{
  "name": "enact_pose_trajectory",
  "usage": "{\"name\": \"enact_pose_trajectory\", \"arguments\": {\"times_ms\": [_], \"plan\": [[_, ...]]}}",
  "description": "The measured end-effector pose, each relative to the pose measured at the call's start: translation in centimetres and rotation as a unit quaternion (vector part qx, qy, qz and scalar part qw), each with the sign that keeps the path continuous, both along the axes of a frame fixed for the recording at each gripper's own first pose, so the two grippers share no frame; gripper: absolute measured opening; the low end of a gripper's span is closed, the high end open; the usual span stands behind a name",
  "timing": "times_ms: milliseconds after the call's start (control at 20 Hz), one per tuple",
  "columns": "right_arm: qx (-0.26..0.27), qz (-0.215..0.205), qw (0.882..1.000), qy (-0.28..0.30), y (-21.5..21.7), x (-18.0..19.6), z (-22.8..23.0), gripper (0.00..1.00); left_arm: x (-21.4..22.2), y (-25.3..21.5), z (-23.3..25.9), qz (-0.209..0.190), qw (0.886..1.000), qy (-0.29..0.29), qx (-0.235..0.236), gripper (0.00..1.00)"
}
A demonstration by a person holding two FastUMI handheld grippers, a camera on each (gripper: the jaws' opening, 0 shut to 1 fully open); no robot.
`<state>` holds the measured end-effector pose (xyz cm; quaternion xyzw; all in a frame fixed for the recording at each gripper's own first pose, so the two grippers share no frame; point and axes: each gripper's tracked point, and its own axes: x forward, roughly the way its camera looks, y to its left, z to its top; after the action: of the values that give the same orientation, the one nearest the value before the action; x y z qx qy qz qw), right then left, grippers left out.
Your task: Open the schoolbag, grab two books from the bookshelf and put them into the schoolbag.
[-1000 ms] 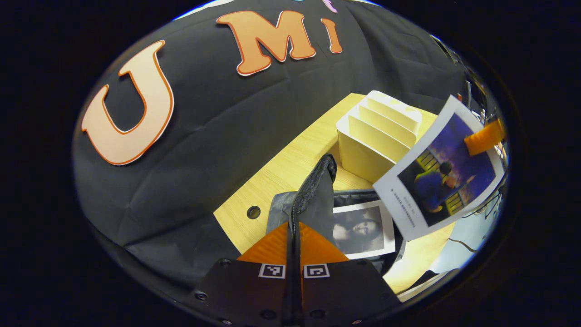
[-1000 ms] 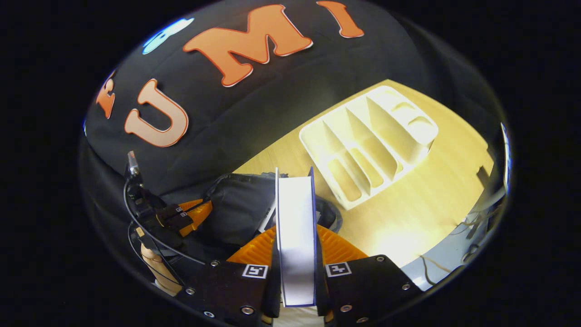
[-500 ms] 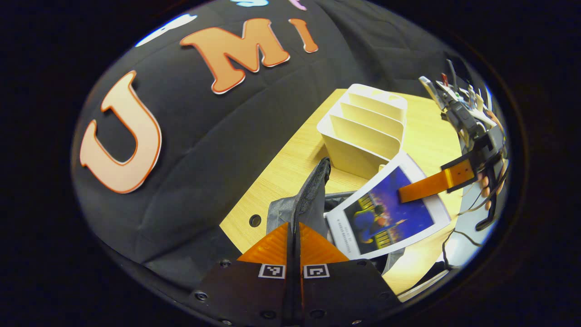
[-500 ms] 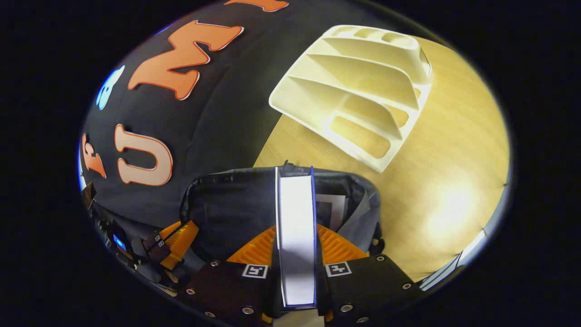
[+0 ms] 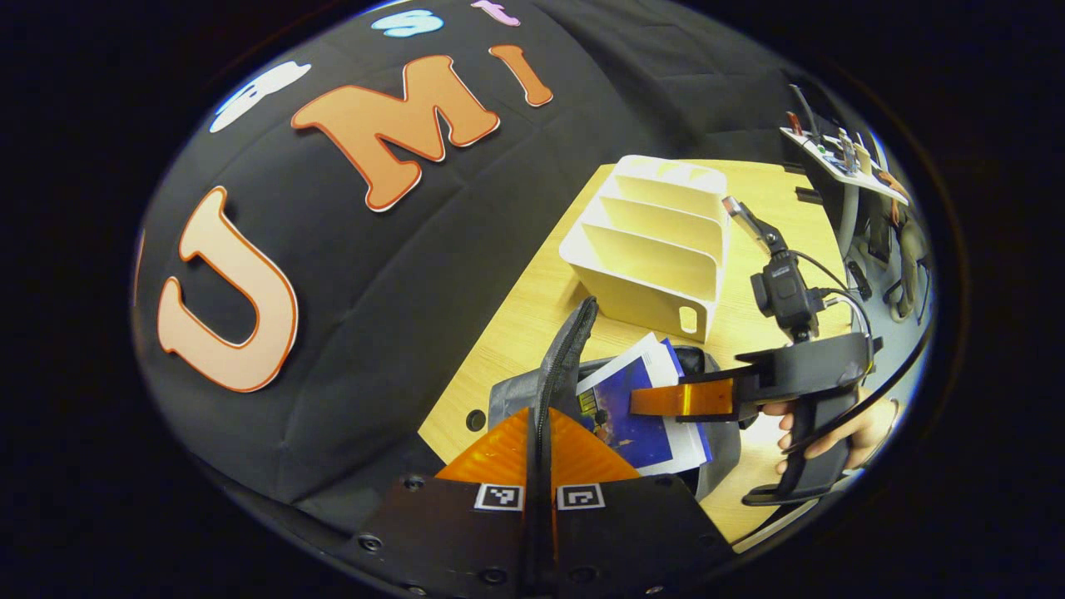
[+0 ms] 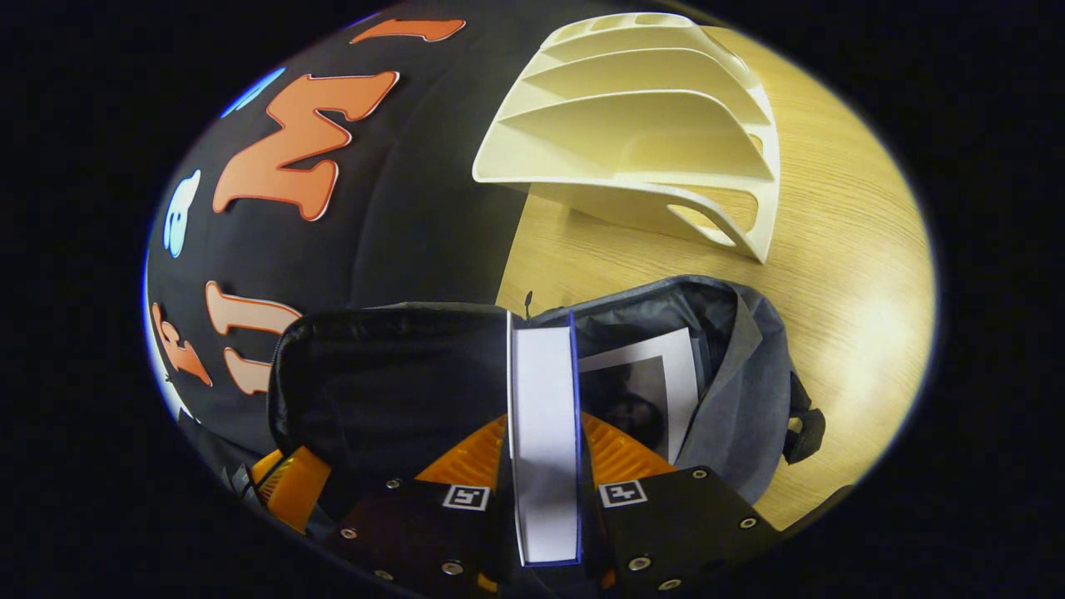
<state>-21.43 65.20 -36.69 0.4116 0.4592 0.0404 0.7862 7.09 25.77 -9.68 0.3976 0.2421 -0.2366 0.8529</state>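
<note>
The grey schoolbag (image 6: 732,399) lies open on the wooden table (image 6: 840,249). My left gripper (image 5: 539,420) is shut on the bag's flap (image 5: 574,333) and holds it up. My right gripper (image 6: 542,420) is shut on a blue-covered book (image 6: 542,466), seen edge-on, its far end inside the bag's mouth. In the left gripper view the right gripper (image 5: 666,398) holds that blue book (image 5: 641,416) tilted, half inside the schoolbag (image 5: 512,391). A second book with a black-and-white cover (image 6: 645,387) lies inside the bag. The cream bookshelf (image 6: 649,125) stands behind the bag with nothing in its slots.
A hand (image 5: 840,433) grips the right gripper's handle at the table's near edge. The bookshelf (image 5: 649,245) stands near the black cloth wall. A round cable hole (image 5: 476,419) sits in the table beside the bag. A stand with cables (image 5: 840,162) is at the far right.
The right gripper has brought the blue book down from above the bag into its opening. The left gripper still holds the flap up.
</note>
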Motion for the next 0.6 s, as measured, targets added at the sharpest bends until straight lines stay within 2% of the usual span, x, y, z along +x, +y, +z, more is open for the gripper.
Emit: {"name": "enact_pose_trajectory", "arguments": {"times_ms": [100, 200, 350, 400, 450, 500, 550, 600], "plan": [[-0.048, 0.007, 0.998, 0.025, -0.6, -0.6, -1.5, 0.38, -0.1, 0.0, -0.2, 0.004, 1.000, 0.002, 0.001, 0.01], [-0.091, 0.015, 0.994, 0.057, -1.7, -1.8, -2.7, 0.51, -0.3, 0.0, -0.4, 0.007, 1.000, 0.005, 0.000, 0.01], [-0.123, 0.040, 0.987, 0.097, -2.5, -3.3, -3.7, 0.68, -0.6, 0.2, -0.7, 0.013, 1.000, 0.014, -0.008, 0.01], [-0.132, 0.049, 0.985, 0.100, -2.8, -3.6, -3.7, 0.69, -0.6, 0.1, -0.9, 0.015, 1.000, 0.018, -0.013, 0.01], [-0.136, 0.055, 0.984, 0.102, -3.1, -3.9, -3.4, 0.86, -0.9, 0.2, -1.1, 0.017, 0.999, 0.024, -0.018, 0.01], [-0.137, 0.063, 0.983, 0.103, -3.3, -4.2, -3.1, 0.73, -1.1, 0.2, -1.3, 0.021, 0.999, 0.031, -0.027, 0.01], [-0.140, 0.070, 0.982, 0.106, -3.6, -4.5, -2.7, 0.79, -1.4, 0.2, -1.6, 0.023, 0.998, 0.038, -0.036, 0.00], [-0.143, 0.078, 0.981, 0.109, -4.1, -4.7, -2.3, 0.82, -1.6, 0.1, -1.8, 0.024, 0.998, 0.043, -0.043, 0.01]]}}
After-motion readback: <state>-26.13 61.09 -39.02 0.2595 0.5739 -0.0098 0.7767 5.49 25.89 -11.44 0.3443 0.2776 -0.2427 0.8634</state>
